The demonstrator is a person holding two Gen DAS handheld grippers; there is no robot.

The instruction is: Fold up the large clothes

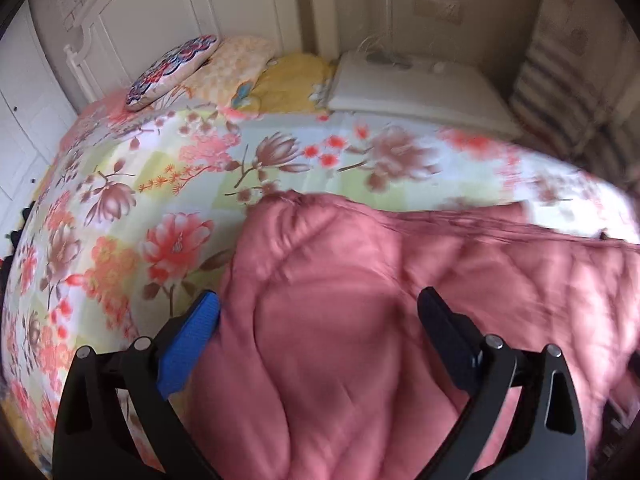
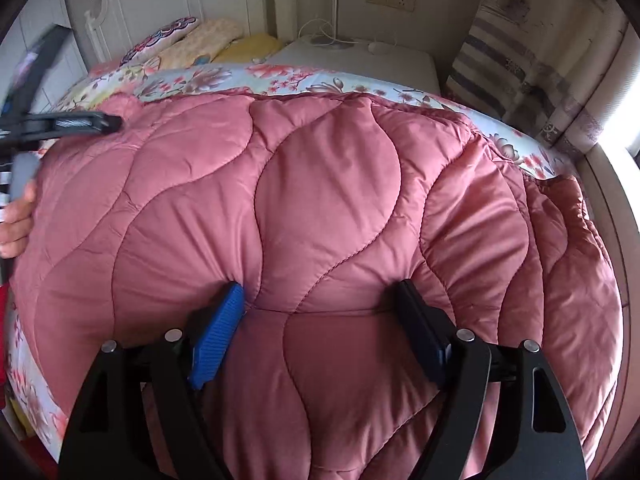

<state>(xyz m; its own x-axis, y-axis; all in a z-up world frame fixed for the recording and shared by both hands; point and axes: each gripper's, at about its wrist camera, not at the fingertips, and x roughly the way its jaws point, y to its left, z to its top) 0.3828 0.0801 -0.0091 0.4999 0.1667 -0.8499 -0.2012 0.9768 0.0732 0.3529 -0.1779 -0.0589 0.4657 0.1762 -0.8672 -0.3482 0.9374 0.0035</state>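
A large pink quilted coat [image 2: 328,200] lies spread over the floral bed cover [image 1: 160,184]; it also shows in the left wrist view [image 1: 360,300]. My left gripper [image 1: 320,304] is open, its fingers wide apart just above the coat's left part, holding nothing. My right gripper [image 2: 320,292] is open too, its fingers pressed against a puffed fold of the coat near the front edge. The left gripper [image 2: 72,124] shows in the right wrist view at the far left, over the coat's edge, with the person's hand [image 2: 16,224] below it.
Pillows [image 1: 172,68] and a yellow cushion [image 1: 288,80] lie at the head of the bed by the white headboard [image 1: 132,12]. A white nightstand [image 2: 360,60] with cables stands behind. A striped curtain [image 2: 520,60] hangs at the right.
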